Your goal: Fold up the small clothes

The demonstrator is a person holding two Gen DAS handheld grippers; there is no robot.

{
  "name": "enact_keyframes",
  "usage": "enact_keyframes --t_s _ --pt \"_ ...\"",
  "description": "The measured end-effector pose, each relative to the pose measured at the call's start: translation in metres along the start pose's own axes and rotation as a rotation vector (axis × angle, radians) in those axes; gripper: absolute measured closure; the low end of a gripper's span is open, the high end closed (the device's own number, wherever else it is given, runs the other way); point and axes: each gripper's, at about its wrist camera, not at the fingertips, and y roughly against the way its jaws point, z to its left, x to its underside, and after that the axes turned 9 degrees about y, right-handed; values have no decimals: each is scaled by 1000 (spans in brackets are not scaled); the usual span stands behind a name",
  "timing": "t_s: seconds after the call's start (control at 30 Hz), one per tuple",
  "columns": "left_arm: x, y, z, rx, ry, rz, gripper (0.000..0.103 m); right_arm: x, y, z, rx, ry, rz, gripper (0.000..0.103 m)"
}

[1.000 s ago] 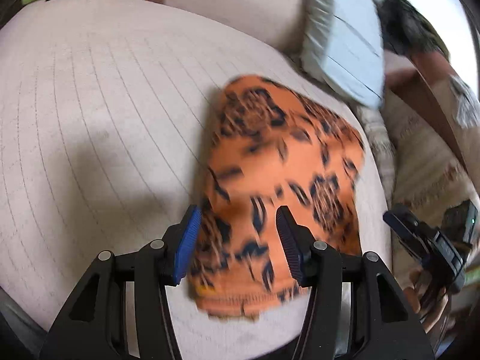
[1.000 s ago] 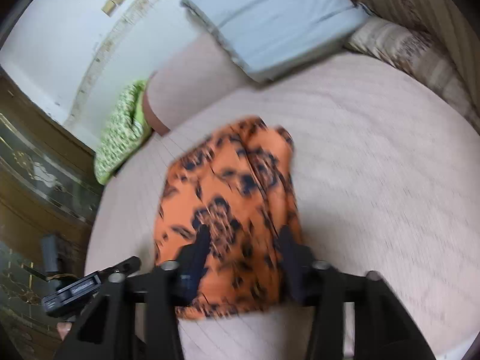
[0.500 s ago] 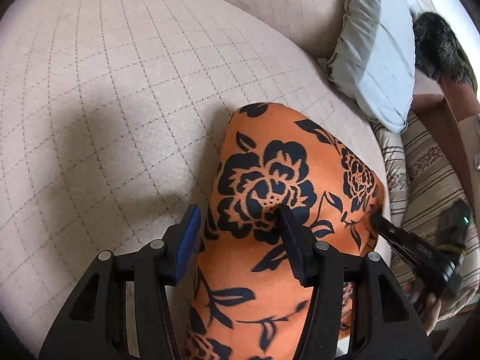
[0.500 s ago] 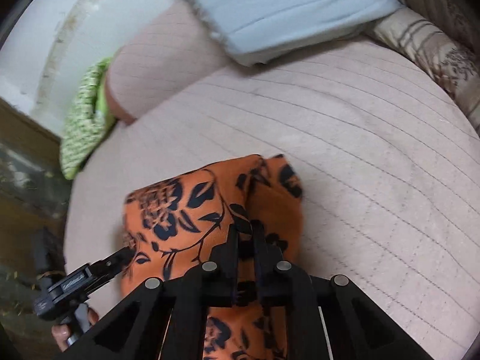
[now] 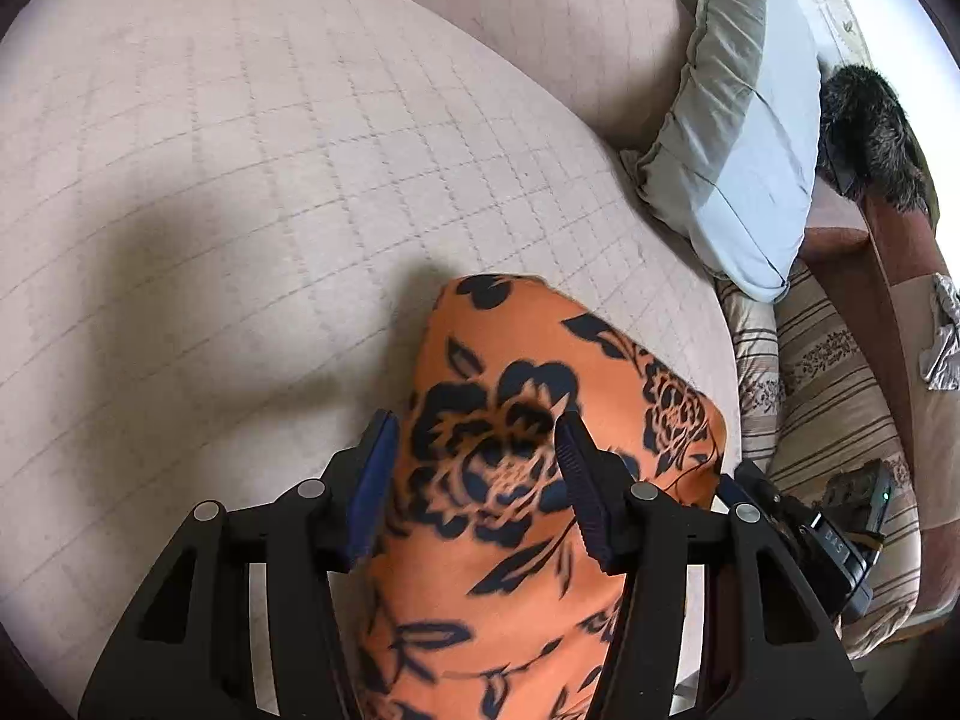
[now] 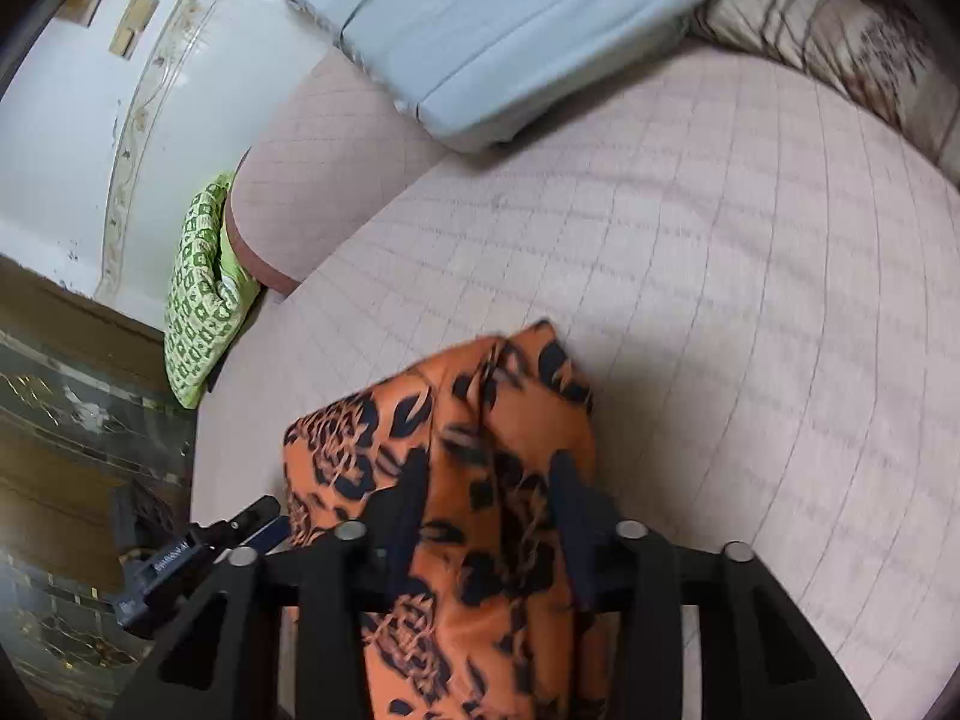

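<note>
An orange garment with black flowers (image 5: 510,480) lies folded on the beige quilted bed (image 5: 270,210), near its front edge. My left gripper (image 5: 474,456) is open, its jaws standing wide over the garment's left part. In the right wrist view the garment (image 6: 480,450) has a fold running along it. My right gripper (image 6: 489,498) is open over its right part, with cloth between the jaws. Each gripper shows at the edge of the other's view: the right one (image 5: 804,540) and the left one (image 6: 198,552).
A light blue pillow (image 5: 738,150) lies at the head of the bed, also in the right wrist view (image 6: 510,18). A striped brown cushion (image 5: 840,420) lies to the right. A green patterned cloth (image 6: 204,294) hangs at the far left. A beige bolster (image 6: 318,168) lies behind.
The right gripper was shut on the garment half a second ago and is now open. Both grippers have drawn back a little; the garment lies lower on the bed.
</note>
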Motion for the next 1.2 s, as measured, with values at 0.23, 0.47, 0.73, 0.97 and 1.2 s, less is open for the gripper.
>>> enact_keyframes --t_s 0.23,0.47,0.73,0.97,1.2 --pt "-20 -39 -8 -7 20 106 30 -30 -56 -24 -70 -63 161 56" --pt "-20 -39 9 71 69 149 30 -36 -55 -36 -79 -91 143 55" --pt "-16 -43 8 77 62 141 30 -24 -57 -41 -47 -60 137 29" --pt "-19 -28 6 151 68 136 67 -34 -69 -39 -106 -94 188 67" --pt "-38 2 7 182 73 23 61 -58 -38 7 -145 45 65 76"
